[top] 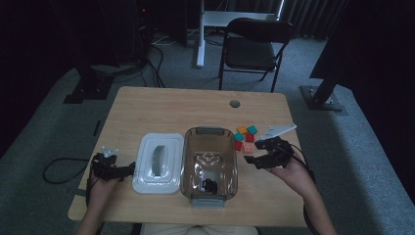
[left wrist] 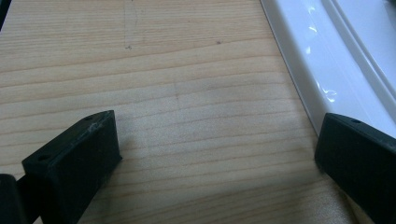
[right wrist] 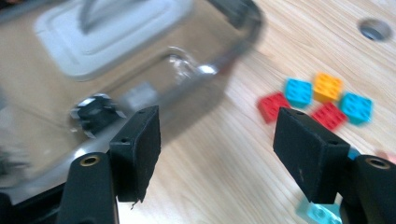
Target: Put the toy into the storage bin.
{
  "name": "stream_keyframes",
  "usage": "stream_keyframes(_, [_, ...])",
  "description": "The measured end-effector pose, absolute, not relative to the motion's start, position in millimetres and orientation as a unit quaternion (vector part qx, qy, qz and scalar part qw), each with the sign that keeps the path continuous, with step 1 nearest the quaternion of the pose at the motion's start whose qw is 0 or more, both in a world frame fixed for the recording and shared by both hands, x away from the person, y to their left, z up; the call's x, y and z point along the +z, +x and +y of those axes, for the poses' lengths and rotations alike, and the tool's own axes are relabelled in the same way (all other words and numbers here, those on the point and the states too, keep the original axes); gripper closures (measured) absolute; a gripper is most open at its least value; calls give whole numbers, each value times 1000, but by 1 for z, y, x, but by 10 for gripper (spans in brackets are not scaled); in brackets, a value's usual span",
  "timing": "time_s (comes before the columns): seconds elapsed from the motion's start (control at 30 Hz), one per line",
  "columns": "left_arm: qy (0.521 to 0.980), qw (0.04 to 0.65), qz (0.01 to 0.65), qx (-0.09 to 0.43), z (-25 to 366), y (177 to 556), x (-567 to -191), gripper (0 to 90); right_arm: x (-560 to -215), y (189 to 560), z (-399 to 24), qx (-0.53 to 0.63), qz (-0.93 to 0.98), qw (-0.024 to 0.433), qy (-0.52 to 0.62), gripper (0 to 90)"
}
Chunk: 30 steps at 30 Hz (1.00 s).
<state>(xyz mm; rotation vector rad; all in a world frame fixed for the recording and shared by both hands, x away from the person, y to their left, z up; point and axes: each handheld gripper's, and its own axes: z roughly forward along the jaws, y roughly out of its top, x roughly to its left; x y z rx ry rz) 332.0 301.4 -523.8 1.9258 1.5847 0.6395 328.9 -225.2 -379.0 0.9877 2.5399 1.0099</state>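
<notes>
High view: right gripper [top: 263, 153] hovers level, fingers [right wrist: 138, 145] apart, beside bricks [top: 246, 136].

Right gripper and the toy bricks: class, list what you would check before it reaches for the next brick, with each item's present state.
1. Right gripper jaws apart, nothing between them: ok.
2. Toy bricks lie loose on the table, right of the clear bin: ok.
3. Bin open, white lid set beside it: ok.
4. Black piece lies in the bin, room left: ok.
5. Left gripper open by the lid's edge, away from the bricks: ok.
6. Which brick is easiest to grasp: cannot tell.
</notes>
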Motion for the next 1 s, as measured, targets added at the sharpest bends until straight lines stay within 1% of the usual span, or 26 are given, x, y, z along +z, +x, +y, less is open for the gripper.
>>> stream_keyframes(0.03, [718, 280, 591, 238, 301, 332, -524, 4, -387, 333, -236, 342, 860, 125, 357, 316])
stream_keyframes(0.17, [718, 280, 591, 238, 301, 332, -524, 5, -404, 339, -255, 334, 846, 129, 396, 316])
stream_keyframes(0.33, [718, 280, 591, 239, 301, 332, -524, 5, -429, 346, -278, 317, 829, 127, 443, 316])
stream_keyframes(0.4, [718, 280, 591, 239, 301, 332, -524, 5, -432, 347, -281, 315, 826, 127, 450, 316])
stream_keyframes(0.43, [718, 280, 591, 239, 301, 332, -524, 4, -444, 350, -290, 310, 816, 124, 472, 317])
stream_keyframes(0.5, [718, 280, 591, 239, 301, 332, -524, 4, -453, 352, -296, 307, 808, 124, 487, 316])
stream_keyframes(0.77, [718, 280, 591, 238, 301, 332, -524, 4, -483, 361, -299, 290, 799, 111, 514, 318])
stream_keyframes(0.8, [718, 280, 591, 238, 301, 332, -524, 5, -485, 362, -299, 289, 798, 110, 517, 331])
stream_keyframes(1.0, [718, 280, 591, 238, 301, 332, -524, 5, -493, 370, -296, 287, 794, 103, 526, 345])
